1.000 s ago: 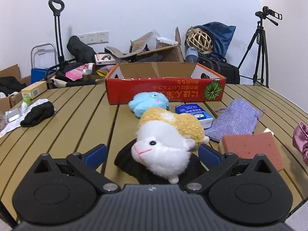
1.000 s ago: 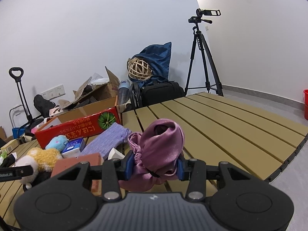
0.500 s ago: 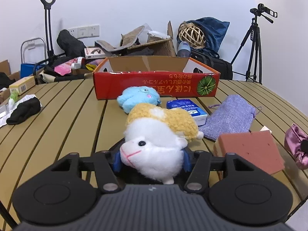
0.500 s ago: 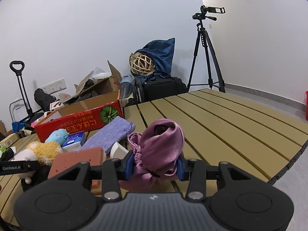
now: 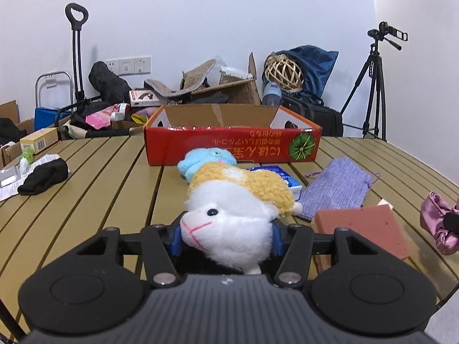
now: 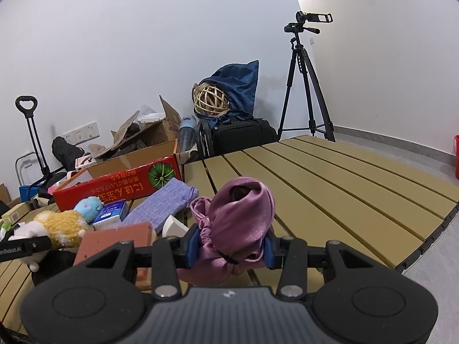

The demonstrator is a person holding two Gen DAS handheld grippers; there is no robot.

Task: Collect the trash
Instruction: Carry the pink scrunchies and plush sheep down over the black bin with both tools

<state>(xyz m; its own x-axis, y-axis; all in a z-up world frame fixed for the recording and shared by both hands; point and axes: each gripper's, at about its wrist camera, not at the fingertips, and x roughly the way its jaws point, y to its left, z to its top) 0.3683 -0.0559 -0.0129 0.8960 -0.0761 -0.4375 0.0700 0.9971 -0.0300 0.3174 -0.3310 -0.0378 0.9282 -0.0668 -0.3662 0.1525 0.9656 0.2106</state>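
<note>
The stuffed sheep (image 5: 229, 215) is clamped between the blue pads of the left gripper (image 5: 226, 236); its white head sits between the jaws and its yellow woolly back runs away from the camera, so its long axis points toward the red cardboard box (image 5: 232, 144). The purple satin pouch (image 6: 235, 223) is pinched between the pads of the right gripper (image 6: 231, 249), its gathered neck at the left pad and its bulk bulging upward above the jaws.

The box is judged to be the collection point. From the left gripper it lies straight ahead across the slatted table (image 5: 86, 189), with the blue plush toy (image 5: 205, 162) and the blue tissue pack (image 5: 282, 179) between. From the right gripper the same box (image 6: 120, 186) lies ahead and well to the left, past the lilac knitted bag (image 6: 163, 206) and the brown sponge block (image 6: 114, 240). The left hand is therefore judged nearer and better lined up with the box opening; a forward carry over the plush toy would be needed, while the right hand would have to swing leftward across the other items.
</note>
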